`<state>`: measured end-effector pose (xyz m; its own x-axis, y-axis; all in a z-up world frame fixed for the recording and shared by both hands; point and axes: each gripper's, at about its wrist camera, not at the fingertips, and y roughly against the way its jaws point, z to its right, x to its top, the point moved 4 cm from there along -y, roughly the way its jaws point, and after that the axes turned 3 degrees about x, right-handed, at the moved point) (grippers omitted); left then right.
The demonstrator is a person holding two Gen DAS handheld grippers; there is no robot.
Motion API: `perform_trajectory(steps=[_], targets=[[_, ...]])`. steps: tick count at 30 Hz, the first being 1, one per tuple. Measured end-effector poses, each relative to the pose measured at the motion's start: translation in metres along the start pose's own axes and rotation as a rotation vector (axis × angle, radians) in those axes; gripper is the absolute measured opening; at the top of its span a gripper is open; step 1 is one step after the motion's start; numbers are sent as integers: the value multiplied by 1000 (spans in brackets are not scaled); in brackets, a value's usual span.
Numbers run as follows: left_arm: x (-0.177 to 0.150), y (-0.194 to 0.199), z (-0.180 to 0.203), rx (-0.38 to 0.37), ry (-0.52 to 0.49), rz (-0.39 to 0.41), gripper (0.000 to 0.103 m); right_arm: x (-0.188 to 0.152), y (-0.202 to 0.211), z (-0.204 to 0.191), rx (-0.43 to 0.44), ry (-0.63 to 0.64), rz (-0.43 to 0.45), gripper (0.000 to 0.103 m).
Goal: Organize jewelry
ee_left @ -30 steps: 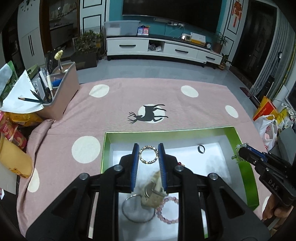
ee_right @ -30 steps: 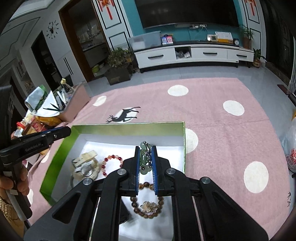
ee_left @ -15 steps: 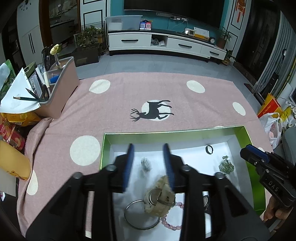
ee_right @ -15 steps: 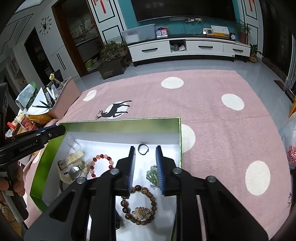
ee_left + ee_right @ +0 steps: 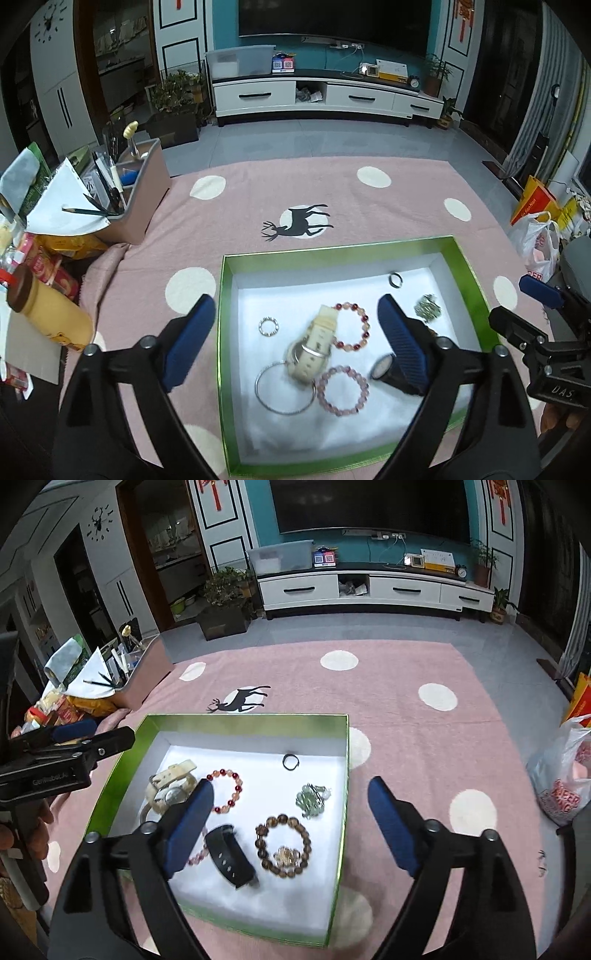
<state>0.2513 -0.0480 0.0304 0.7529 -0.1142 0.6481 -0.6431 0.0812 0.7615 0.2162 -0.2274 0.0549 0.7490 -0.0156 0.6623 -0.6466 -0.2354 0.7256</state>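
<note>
A green box (image 5: pixel 336 248) (image 5: pixel 243 719) with a white lining sits on the pink rug. Inside lie a small rhinestone ring (image 5: pixel 268 327), a cream watch (image 5: pixel 314 345), a red bead bracelet (image 5: pixel 352 326), a silver bangle (image 5: pixel 284 387), a pink bead bracelet (image 5: pixel 342 389), a dark ring (image 5: pixel 395 279), a green charm cluster (image 5: pixel 312 800), a brown bead bracelet (image 5: pixel 283 845) and a black band (image 5: pixel 231 854). My left gripper (image 5: pixel 295 341) is wide open and empty above the box. My right gripper (image 5: pixel 291 827) is wide open and empty above the box's right edge.
A grey organiser with pens (image 5: pixel 129 184), snack packets and a yellow bottle (image 5: pixel 48 314) stand off the rug's left edge. Plastic bags (image 5: pixel 535 243) lie at the right. A TV cabinet (image 5: pixel 325 96) stands far behind.
Both grippers opened wide and pulled back. The left one let go of the rhinestone ring and the right one let go of the green charm cluster; both now lie in the box.
</note>
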Motion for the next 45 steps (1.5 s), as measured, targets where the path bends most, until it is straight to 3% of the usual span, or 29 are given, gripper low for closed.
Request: perform_trajectory(steps=[3, 13, 20, 27, 45], targets=[[0, 18, 1, 1, -6, 12, 99, -1, 14, -5, -19, 13, -13, 102], [9, 89, 2, 33, 3, 12, 101, 15, 69, -23, -97, 39, -36, 102], [19, 123, -8, 53, 30, 20, 101, 42, 110, -38, -109, 73, 2, 102], [21, 132, -12, 62, 38, 17, 101, 48, 119, -39, -109, 74, 11, 102], [17, 119, -8, 100, 21, 14, 101, 43, 92, -38, -127, 76, -30, 102]])
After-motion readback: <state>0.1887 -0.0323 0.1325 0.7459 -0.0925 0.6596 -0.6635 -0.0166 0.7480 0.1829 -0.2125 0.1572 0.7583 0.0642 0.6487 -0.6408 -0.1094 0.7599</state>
